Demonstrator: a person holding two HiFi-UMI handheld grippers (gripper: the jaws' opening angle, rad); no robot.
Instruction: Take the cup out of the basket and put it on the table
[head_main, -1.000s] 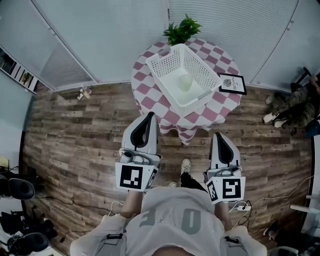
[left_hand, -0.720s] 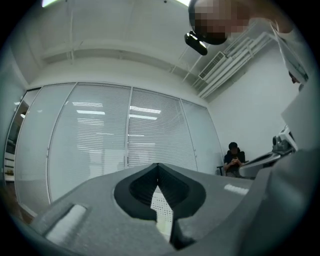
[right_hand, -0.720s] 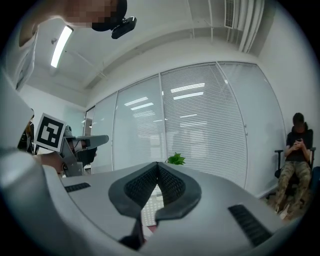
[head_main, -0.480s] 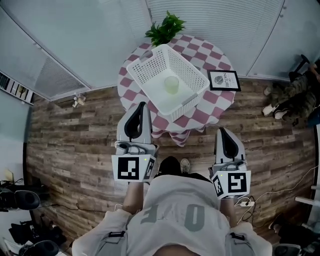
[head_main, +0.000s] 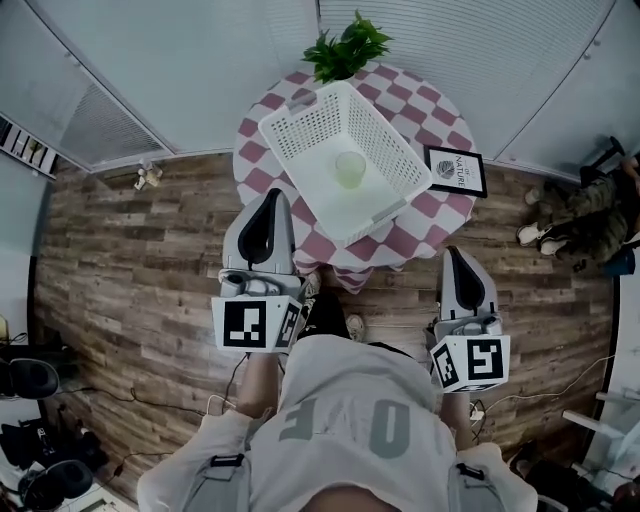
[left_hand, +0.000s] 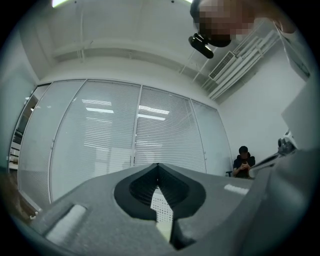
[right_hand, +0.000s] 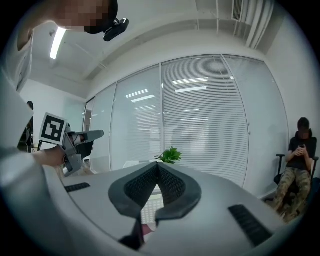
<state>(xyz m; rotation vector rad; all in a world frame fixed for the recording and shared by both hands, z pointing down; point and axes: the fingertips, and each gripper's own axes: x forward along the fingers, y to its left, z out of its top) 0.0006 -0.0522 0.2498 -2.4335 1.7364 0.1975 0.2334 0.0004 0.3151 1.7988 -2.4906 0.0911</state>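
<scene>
A wood-plank floor (head_main: 140, 250) spreads under a round table (head_main: 445, 125) covered in a pink-and-white checked cloth, with blinds and glass walls behind it. The cup (head_main: 350, 168) is pale and faintly greenish. It stands upright with its mouth open to the head view, ahead of both tools and slightly nearer the left gripper (head_main: 268, 200). Whether it holds anything is too small to tell.

In both gripper views the cup is hidden behind the jaws, and only a patch of white mesh shows through the gap below the tips. A seated person (head_main: 590, 210) is cut off at the frame's edge, off to the right gripper's (head_main: 455, 258) outer side.

The white perforated basket (head_main: 290, 140) holds only the cup. A plant (head_main: 345, 50) stands beyond it and a framed sign (head_main: 456, 170) lies beside it. Both tools have their jaws closed together, gripping nothing.
</scene>
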